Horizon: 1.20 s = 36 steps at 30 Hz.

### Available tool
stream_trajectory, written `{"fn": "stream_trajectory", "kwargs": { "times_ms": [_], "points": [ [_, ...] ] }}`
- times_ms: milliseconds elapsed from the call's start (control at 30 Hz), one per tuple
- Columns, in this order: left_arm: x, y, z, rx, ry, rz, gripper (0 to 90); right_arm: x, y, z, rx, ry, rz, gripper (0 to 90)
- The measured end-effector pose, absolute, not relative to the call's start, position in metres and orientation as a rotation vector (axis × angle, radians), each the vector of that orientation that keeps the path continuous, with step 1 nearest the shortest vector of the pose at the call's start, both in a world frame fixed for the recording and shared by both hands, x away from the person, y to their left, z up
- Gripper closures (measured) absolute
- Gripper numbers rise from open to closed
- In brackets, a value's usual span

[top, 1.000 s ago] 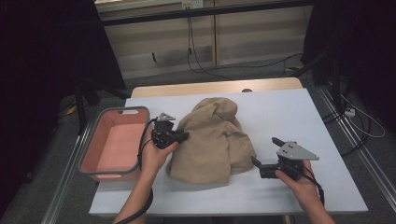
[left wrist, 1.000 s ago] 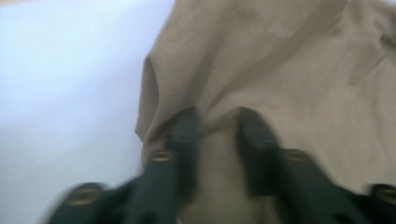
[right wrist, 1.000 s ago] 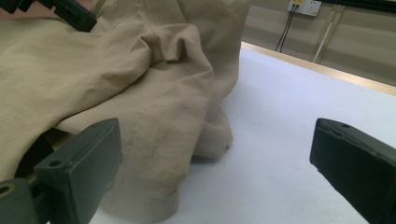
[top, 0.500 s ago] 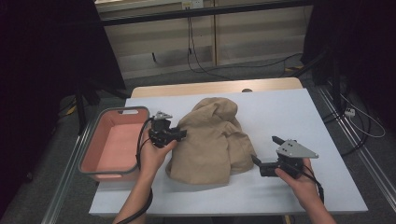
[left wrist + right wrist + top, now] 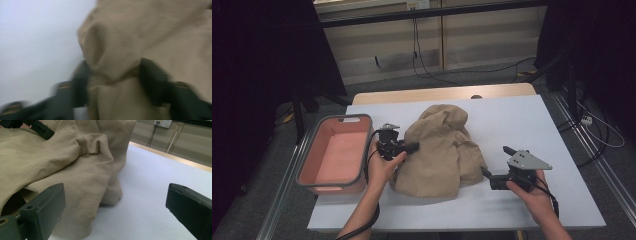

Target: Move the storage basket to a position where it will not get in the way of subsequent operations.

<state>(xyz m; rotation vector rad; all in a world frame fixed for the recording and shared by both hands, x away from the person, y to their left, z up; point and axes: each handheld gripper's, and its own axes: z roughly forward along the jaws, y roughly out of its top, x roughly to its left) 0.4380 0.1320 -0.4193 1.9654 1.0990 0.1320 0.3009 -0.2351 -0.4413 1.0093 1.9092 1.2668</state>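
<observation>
Beige garment, crumpled in a heap at the middle of the white desk, just right of the pink bin at the near left edge. Left claw at the heap's left flank, jaws just opened from a near-closed pinch to a partial gap; in the left gripper view a fold of the cloth between the two black jaws, blurred, so contact of the pads with the fabric not to be told for certain, though the widening suggests a fold being let go or regripped rather than clamped. Left hand barely shifted from its place a second ago. Right claw low on the desk at the heap's near right corner, jaws wide apart, one jaw beside the hem, the other over bare desk, nothing held. Heap unchanged in outline against the earlier high views. Judged meaning: grip on the left side loosened, garment not yet lifted, spread or moved toward the bin; fresh hold needed on both sides before any further handling
</observation>
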Motion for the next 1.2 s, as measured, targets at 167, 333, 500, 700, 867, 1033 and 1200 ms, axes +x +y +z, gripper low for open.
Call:
{"fn": "stream_trajectory", "kwargs": {
  "times_ms": [167,333,500,700,867,1033,1200],
  "points": [
    [0.426,0.113,-0.410,1.986,1.042,0.087,83.5,0.301,-0.237,-0.441,1.015,1.908,1.262,2.3],
    [0.414,0.091,-0.406,2.022,0.962,0.095,85.2,0.300,-0.237,-0.441,1.011,1.909,1.257,2.3],
    [0.391,0.053,-0.408,2.090,0.829,0.069,85.8,0.301,-0.238,-0.441,1.011,1.905,1.252,2.3],
    [0.390,0.047,-0.414,2.125,0.804,0.111,83.8,0.300,-0.237,-0.440,1.007,1.910,1.236,2.3],
    [0.393,0.057,-0.409,2.113,0.818,0.100,77.4,0.301,-0.235,-0.440,0.999,1.926,1.217,2.3],
    [0.399,0.076,-0.396,2.079,0.843,0.124,49.9,0.308,-0.229,-0.429,1.008,1.917,1.214,2.7],
    [0.403,0.095,-0.386,2.039,0.873,0.156,39.1,0.320,-0.220,-0.423,1.028,1.918,1.201,3.2]
  ]
}}
